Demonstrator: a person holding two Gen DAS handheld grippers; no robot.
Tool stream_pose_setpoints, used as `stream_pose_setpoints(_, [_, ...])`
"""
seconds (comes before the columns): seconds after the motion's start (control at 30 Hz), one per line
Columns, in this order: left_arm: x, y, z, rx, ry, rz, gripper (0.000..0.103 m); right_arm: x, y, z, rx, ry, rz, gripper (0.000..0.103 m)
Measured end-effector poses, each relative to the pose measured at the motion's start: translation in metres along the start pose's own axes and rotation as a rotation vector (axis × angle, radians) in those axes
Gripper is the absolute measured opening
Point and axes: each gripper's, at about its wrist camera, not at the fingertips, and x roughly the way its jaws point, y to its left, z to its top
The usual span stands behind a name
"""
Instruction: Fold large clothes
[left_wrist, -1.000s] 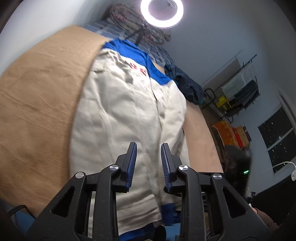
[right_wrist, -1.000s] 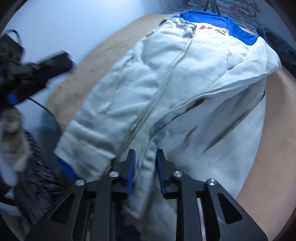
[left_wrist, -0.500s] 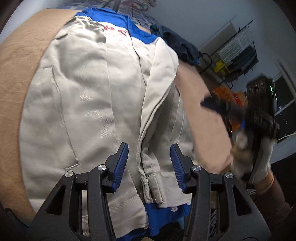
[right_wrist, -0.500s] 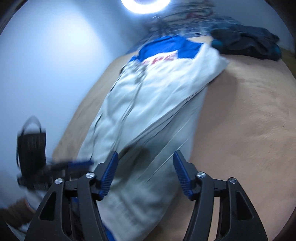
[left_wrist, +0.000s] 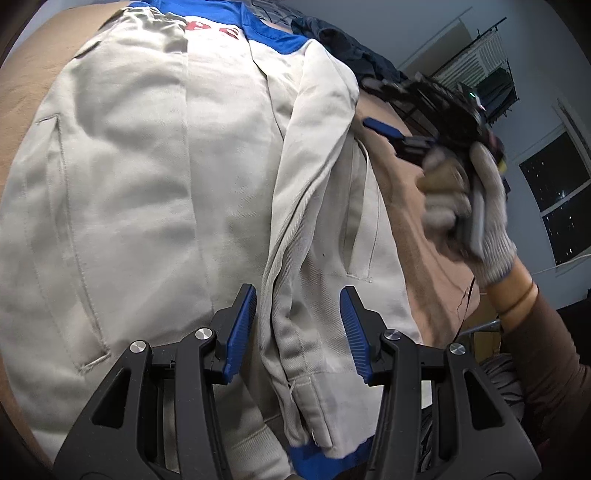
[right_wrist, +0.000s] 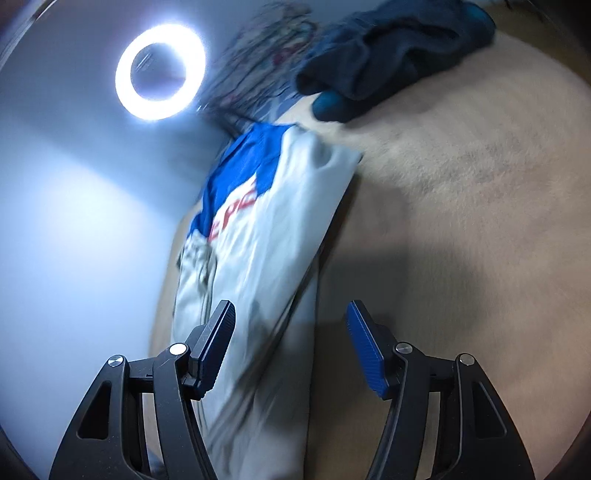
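Note:
A beige jacket (left_wrist: 147, 177) with a blue collar and red letters lies flat on a tan cloth-covered table (left_wrist: 22, 77). Its right sleeve (left_wrist: 317, 155) is folded lengthwise over the body. My left gripper (left_wrist: 298, 332) is open, low over the sleeve's cuff end near the blue hem. My right gripper (right_wrist: 290, 347) is open and empty, raised above the jacket's right side (right_wrist: 266, 236); in the left wrist view it shows blurred in a gloved hand (left_wrist: 465, 206), at the right.
A dark blue garment pile (right_wrist: 388, 48) lies at the table's far end. A ring light (right_wrist: 160, 72) shines on the wall behind. Bare tan cloth (right_wrist: 461, 221) stretches right of the jacket. A rack and window (left_wrist: 554, 192) stand beyond the table's right side.
My right gripper let go of the jacket's sleeve, opened wide and lifted away to the right. My left gripper opened wider and came down close over the folded sleeve.

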Motion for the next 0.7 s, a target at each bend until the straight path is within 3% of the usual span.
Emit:
stream_pose_setpoints(0.17, [0.007, 0.0, 0.001, 0.017, 0.022, -0.016, 0.048, 0.025, -0.011, 0.016, 0.061, -0.009, 0.002, 0.062])
stream_pose_setpoints(0.33, [0.011, 0.003, 0.002, 0.021, 0.046, -0.04, 0.026, 0.037, -0.006, 0.03, 0.036, -0.031, -0.019, 0.062])
stream_pose_setpoints(0.37, [0.011, 0.003, 0.001, 0.025, 0.048, -0.042, 0.022, 0.036, -0.002, 0.031, 0.026, -0.039, -0.015, 0.058])
stream_pose_setpoints(0.43, [0.011, 0.001, 0.001, 0.029, 0.053, -0.051, 0.011, 0.038, 0.003, 0.035, 0.009, -0.033, -0.005, 0.038])
stream_pose_setpoints(0.5, [0.011, -0.001, 0.0, 0.033, 0.052, -0.059, 0.011, 0.04, 0.016, 0.038, -0.03, -0.029, -0.017, 0.012])
stream_pose_setpoints(0.7, [0.004, -0.007, -0.002, 0.039, 0.034, -0.089, 0.008, 0.043, 0.068, 0.038, -0.205, -0.036, -0.131, 0.004])
